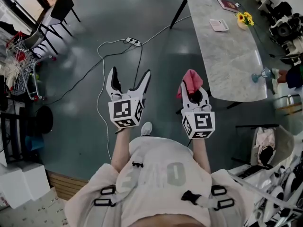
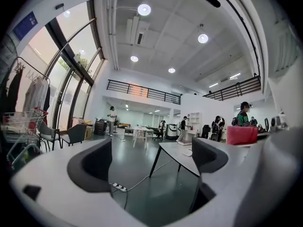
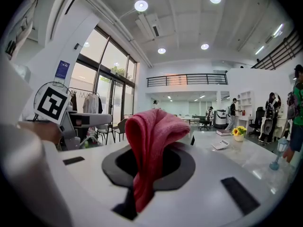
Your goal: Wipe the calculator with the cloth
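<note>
Calculator [image 1: 218,25] lies on the table [image 1: 232,63] — book [image 1: 228,4] and flowers [image 1: 245,19] near it

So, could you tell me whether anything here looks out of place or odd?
Only the power strip lying out on the open floor, its cables looping loosely across it toward the table, which could trip someone. The calculator lies flat on the table and the cloth is clamped in the right gripper.

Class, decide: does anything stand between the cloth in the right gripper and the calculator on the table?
Nothing visible does. Between the cloth in the right gripper and the calculator lie only open floor and bare table.
</note>
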The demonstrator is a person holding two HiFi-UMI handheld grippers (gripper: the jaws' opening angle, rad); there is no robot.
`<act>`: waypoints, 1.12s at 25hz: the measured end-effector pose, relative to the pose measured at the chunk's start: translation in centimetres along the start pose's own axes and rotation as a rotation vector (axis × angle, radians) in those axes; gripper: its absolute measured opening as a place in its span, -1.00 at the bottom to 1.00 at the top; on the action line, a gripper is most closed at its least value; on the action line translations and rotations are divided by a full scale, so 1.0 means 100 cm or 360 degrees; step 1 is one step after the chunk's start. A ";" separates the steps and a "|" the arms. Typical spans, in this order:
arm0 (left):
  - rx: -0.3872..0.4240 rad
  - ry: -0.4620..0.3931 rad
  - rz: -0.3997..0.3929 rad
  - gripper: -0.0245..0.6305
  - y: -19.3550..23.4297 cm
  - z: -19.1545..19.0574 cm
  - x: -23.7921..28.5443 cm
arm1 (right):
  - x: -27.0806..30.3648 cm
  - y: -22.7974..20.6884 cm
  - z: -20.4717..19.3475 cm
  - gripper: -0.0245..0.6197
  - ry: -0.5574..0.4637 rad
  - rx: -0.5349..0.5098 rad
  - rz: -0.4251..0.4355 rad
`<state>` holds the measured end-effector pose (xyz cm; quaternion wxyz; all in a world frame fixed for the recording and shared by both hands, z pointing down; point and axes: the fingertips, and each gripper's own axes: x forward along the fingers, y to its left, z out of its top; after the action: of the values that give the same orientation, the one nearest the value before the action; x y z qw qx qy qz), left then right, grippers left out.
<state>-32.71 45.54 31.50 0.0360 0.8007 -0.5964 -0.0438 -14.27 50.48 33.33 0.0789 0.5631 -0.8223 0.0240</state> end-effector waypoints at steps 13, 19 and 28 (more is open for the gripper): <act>0.0048 -0.0014 -0.0022 0.63 0.092 0.004 0.064 | 0.097 0.039 -0.005 -0.74 0.0057 0.0039 -0.0007; 0.0030 0.0047 0.0033 0.63 0.117 -0.007 0.105 | 0.131 0.021 -0.009 -0.74 0.0118 0.0079 -0.0010; 0.0054 0.0090 0.0045 0.63 0.133 -0.034 0.204 | 0.239 -0.036 -0.016 -0.74 0.0110 0.0113 0.0018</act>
<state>-39.14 22.24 35.75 0.0397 0.7935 -0.6072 -0.0105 -19.18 27.31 38.49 0.0870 0.5596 -0.8209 0.0729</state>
